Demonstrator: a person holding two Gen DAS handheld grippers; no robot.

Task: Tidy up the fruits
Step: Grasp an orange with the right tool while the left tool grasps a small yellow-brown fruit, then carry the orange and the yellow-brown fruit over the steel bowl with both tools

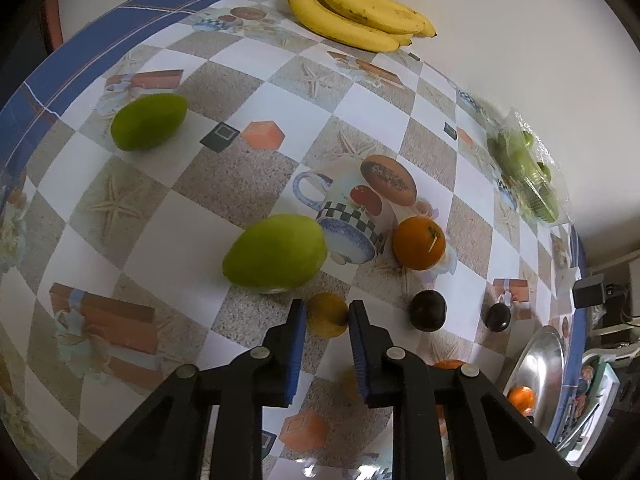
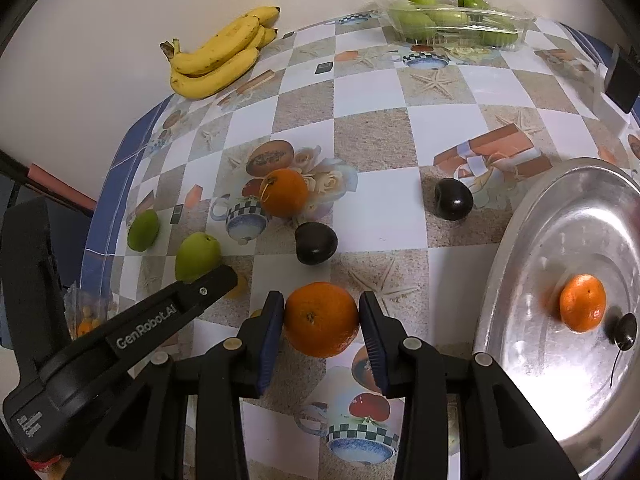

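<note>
My left gripper [image 1: 327, 314] is shut on a small yellow fruit [image 1: 326, 315] just above the table; a green mango [image 1: 276, 259] lies just beyond it. My right gripper [image 2: 321, 316] is shut on an orange [image 2: 321, 319], held between the blue pads. The left gripper's body [image 2: 132, 326] shows at the left of the right wrist view. A steel tray [image 2: 520, 292] on the right holds one orange [image 2: 583, 308] and a dark fruit [image 2: 624, 336]. Another orange [image 2: 284, 192], two dark plums [image 2: 315, 243] [image 2: 453, 199] and two green mangoes [image 2: 198, 257] [image 2: 143, 229] lie on the table.
A bunch of bananas [image 2: 220, 56] lies at the far table edge by the wall. A clear plastic box of green fruit [image 2: 452, 16] stands at the back right. A black box [image 2: 622, 80] sits at the right edge. The tablecloth [image 2: 372, 120] is checked.
</note>
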